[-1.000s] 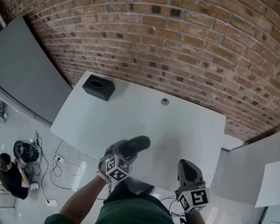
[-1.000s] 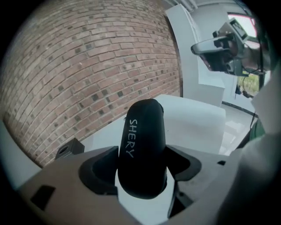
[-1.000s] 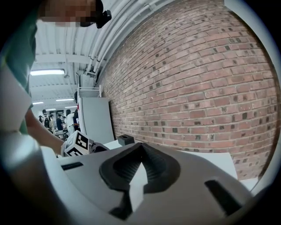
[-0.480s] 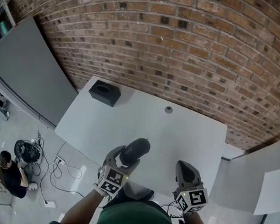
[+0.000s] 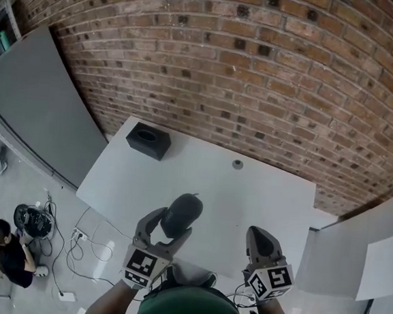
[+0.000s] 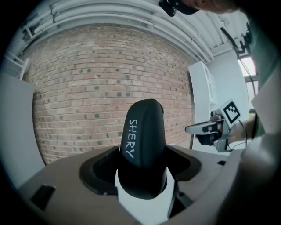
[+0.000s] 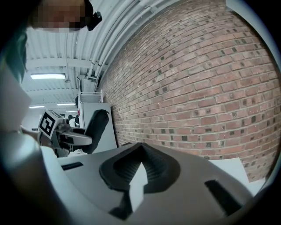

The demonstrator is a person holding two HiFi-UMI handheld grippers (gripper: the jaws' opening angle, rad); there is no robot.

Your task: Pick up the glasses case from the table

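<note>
The black glasses case (image 5: pixel 181 214) is off the white table (image 5: pixel 248 191), standing nearly upright in my left gripper (image 5: pixel 170 228), which is shut on its lower end. In the left gripper view the case (image 6: pixel 142 145) fills the middle, white lettering on its side, pinched in the left gripper (image 6: pixel 142 178). My right gripper (image 5: pixel 261 239) hovers at the table's near edge, shut with nothing in it. The right gripper view shows its jaws (image 7: pixel 139 169) meeting with nothing between them, and the held case (image 7: pixel 95 125) off to the left.
A black box (image 5: pixel 147 140) with a round hole sits at the table's far left corner. A small grey round object (image 5: pixel 237 164) lies near the far edge. A brick wall stands behind the table. A person (image 5: pixel 6 256) sits on the floor, far left.
My left gripper has raised the case off the table and tipped it more upright, drawing it slightly nearer. The right gripper has barely moved.
</note>
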